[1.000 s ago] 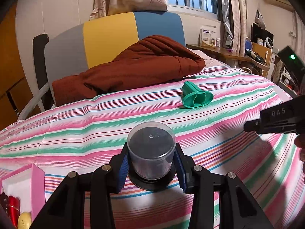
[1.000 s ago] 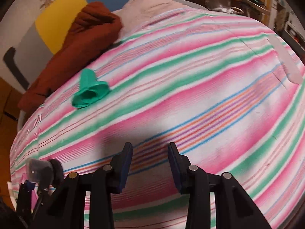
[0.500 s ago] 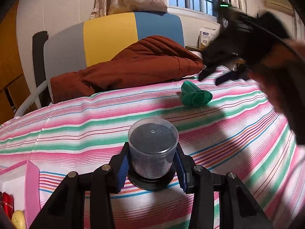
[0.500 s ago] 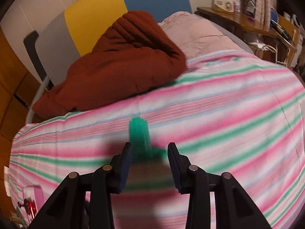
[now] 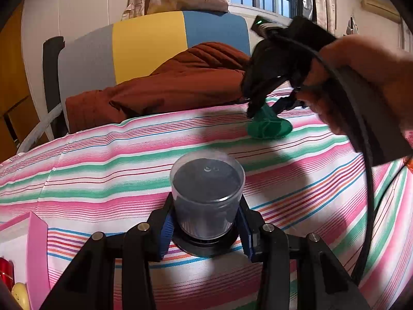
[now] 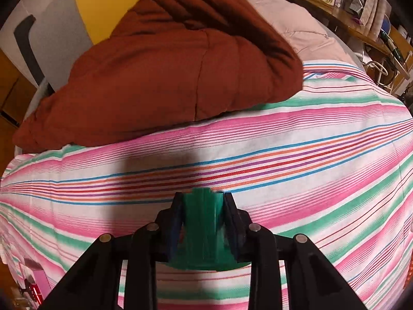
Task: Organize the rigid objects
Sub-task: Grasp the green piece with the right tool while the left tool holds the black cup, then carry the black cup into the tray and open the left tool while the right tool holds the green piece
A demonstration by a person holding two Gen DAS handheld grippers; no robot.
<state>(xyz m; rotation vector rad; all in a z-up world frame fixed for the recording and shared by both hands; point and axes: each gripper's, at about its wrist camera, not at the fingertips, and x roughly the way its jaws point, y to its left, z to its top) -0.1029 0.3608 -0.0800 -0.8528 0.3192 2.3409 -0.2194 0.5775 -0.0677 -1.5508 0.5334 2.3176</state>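
Clamping my right tongs (image 6: 202, 215) on the green funnel (image 6: 204, 230) lying on the striped sheet (image 6: 309, 160), I should lift straight; left tongs (image 5: 205, 226) grip the clear jar (image 5: 206, 193)

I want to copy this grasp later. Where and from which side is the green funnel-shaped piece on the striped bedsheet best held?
Grip the narrow ribbed stem of the green funnel-shaped piece, not the wide flared mouth. It lies on its side, so come from above with one finger on each side of the stem. The right gripper already closes there, and the stem fits between its fingers.
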